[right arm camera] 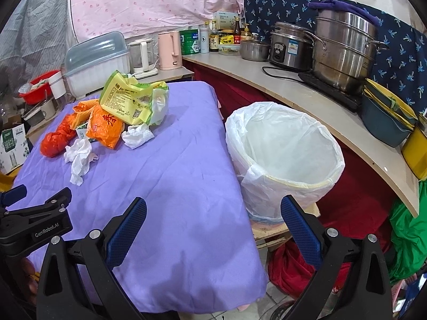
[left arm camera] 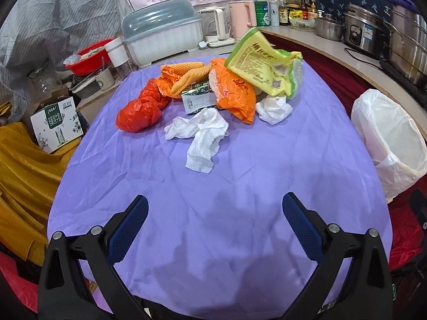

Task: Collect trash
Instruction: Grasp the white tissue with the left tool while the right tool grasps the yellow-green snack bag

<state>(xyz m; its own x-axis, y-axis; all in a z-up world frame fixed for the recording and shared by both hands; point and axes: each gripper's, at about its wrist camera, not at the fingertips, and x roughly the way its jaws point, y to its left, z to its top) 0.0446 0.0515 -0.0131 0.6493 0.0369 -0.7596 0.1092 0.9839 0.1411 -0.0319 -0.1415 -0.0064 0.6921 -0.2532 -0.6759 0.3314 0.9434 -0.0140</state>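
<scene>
Trash lies heaped at the far end of my purple-covered desk (left arm camera: pixel 240 176): from left, a red plastic bag (left arm camera: pixel 141 112), a long crumpled paper towel (left arm camera: pixel 200 138), an orange bag (left arm camera: pixel 234 98), a yellow-green wrapper (left arm camera: pixel 264 66), and a small tissue wad (left arm camera: pixel 275 109). My left hand-held gripper (left arm camera: pixel 214 208) is spread wide and empty, facing the towel, which runs lengthwise toward me. My right hand-held gripper (right arm camera: pixel 213 209) is likewise spread and empty, with the pile ahead to its left and the lined bin (right arm camera: pixel 285 154) just beside the desk's right edge. The left seems better placed for the towel.
</scene>
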